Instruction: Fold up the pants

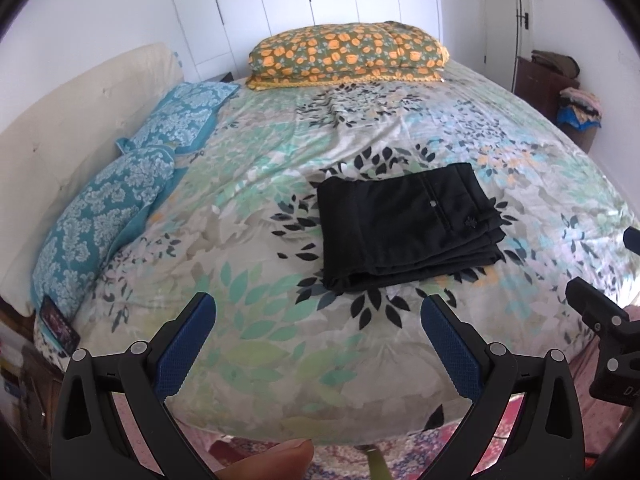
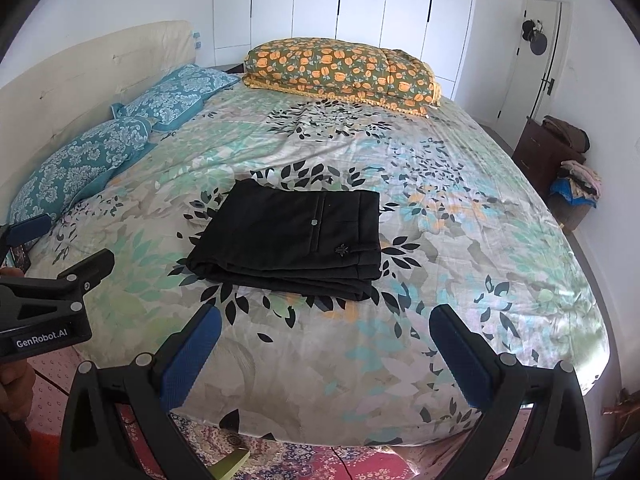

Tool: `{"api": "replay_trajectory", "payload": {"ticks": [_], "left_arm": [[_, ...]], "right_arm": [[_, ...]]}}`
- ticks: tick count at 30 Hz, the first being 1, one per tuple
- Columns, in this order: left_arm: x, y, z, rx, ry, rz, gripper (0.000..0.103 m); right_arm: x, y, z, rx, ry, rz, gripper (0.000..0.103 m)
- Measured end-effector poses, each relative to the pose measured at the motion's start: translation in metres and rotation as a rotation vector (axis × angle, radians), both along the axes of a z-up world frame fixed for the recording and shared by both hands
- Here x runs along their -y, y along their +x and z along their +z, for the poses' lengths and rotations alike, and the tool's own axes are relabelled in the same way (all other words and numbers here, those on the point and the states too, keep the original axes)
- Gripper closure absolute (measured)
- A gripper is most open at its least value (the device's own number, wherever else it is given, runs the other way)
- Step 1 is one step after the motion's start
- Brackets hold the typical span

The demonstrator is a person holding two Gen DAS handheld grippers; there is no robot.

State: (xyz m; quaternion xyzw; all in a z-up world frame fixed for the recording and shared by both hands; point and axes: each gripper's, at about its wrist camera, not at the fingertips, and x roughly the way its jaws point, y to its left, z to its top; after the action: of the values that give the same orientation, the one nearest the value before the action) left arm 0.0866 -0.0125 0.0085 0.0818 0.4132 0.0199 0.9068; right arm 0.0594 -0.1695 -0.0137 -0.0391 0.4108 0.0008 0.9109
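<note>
Black pants (image 1: 408,228) lie folded into a compact rectangle on the floral bedspread, a pocket button facing up; the same pants (image 2: 292,240) sit mid-bed in the right wrist view. My left gripper (image 1: 318,312) hangs open above the bed's near edge, short of the pants, nothing between its blue pads. My right gripper (image 2: 326,322) is open too, just in front of the pants and apart from them. The right gripper's body (image 1: 600,320) shows at the right edge of the left wrist view, and the left gripper's body (image 2: 52,300) at the left edge of the right wrist view.
The bed (image 2: 500,280) fills both views. Two teal pillows (image 2: 120,136) lean on the cream headboard at left. A folded orange-flowered quilt (image 2: 344,72) lies at the far side. A dark cabinet with piled clothes (image 2: 568,160) stands right. A patterned rug (image 2: 320,460) lies below.
</note>
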Motion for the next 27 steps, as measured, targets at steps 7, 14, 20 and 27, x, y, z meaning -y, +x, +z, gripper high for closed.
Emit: {"api": "replay_trajectory", "payload": {"ticks": [7, 14, 20, 27], "left_arm": [[0.0028, -0.0006, -0.0079, -0.071, -0.085, 0.002, 0.001], [0.0048, -0.0006, -0.0077, -0.072, -0.096, 0.005, 0.001], [0.0076, -0.0030, -0.0068, -0.053, -0.054, 0.001, 0.001], [0.0072, -0.0025, -0.0095, -0.062, -0.040, 0.008, 0.001]], "right_arm": [[0.0025, -0.0017, -0.0017, -0.022, -0.004, -0.018, 0.000], [0.0033, -0.0033, 0.0006, -0.013, -0.021, -0.032, 0.000], [0.0035, -0.0036, 0.0034, -0.005, -0.041, -0.041, 0.000], [0.0008, -0.0045, 0.0059, 0.002, -0.048, -0.041, 0.000]]}}
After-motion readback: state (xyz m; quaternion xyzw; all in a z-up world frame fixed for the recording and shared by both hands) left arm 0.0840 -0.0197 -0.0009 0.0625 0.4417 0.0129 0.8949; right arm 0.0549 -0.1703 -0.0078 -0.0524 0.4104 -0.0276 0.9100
